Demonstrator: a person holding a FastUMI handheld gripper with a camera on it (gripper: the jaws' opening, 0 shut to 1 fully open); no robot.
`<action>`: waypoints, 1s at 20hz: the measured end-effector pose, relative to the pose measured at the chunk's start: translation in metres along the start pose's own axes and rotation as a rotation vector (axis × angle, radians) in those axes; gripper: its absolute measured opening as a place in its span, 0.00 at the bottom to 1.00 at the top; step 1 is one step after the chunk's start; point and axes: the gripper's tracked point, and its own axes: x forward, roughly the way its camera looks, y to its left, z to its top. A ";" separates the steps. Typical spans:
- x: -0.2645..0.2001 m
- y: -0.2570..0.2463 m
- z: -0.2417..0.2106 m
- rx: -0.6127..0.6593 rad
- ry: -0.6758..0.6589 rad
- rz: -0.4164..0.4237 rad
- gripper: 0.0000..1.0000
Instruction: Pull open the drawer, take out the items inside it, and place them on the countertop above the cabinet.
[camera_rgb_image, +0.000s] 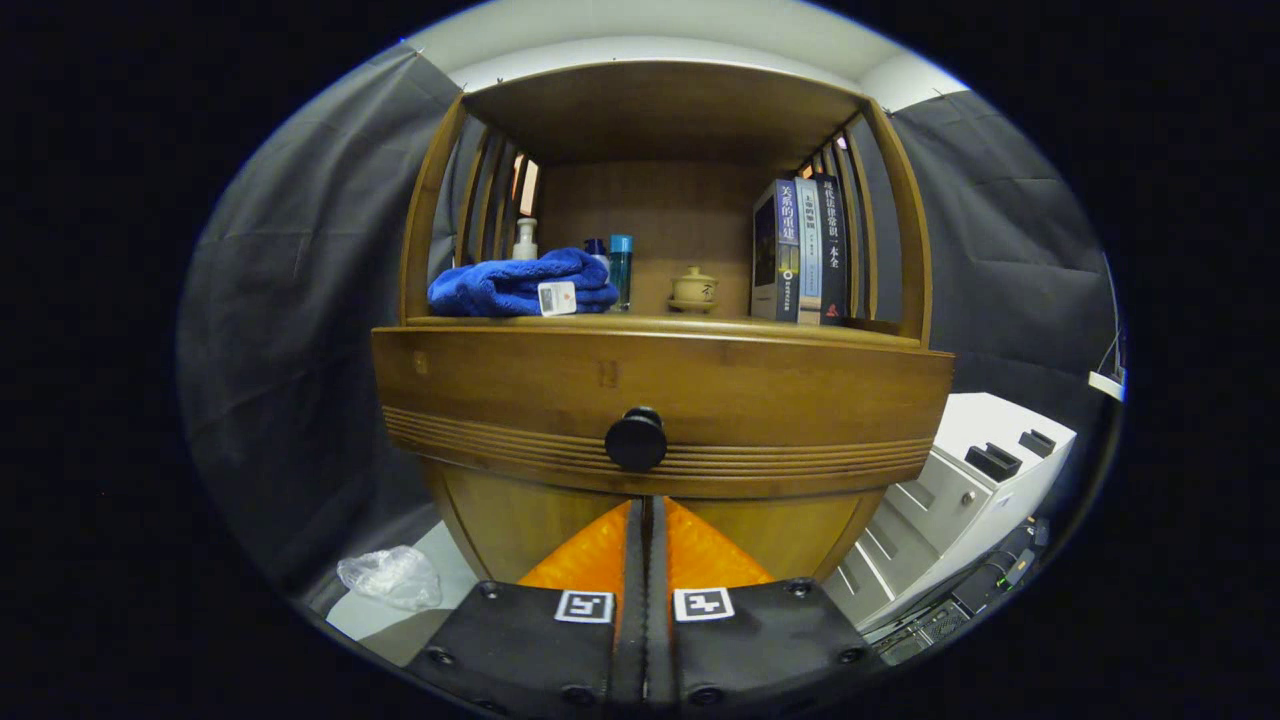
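A wooden cabinet stands right ahead, and its drawer front (500, 390) with grooved lines fills the space beyond my fingers. A round black knob (636, 438) sits at the middle of that front. The drawer's inside is hidden. My gripper (648, 505) is shut with nothing between its fingers, and its tips are just below the knob and close to it. Above the drawer runs the countertop (720, 324) under a wooden shelf frame.
On the countertop lie a folded blue towel (510, 283) with a white tag, a pump bottle (525, 238), a blue bottle (621, 262), a small teapot (693, 290) and upright books (800, 250). A white drawer unit (985, 475) stands to the right. A crumpled plastic bag (392, 577) lies lower left.
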 end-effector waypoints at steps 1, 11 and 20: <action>0.004 0.003 0.003 0.018 0.002 0.013 0.10; 0.051 0.003 0.017 0.096 0.036 -0.003 0.75; 0.073 0.006 0.008 0.109 0.056 -0.011 0.50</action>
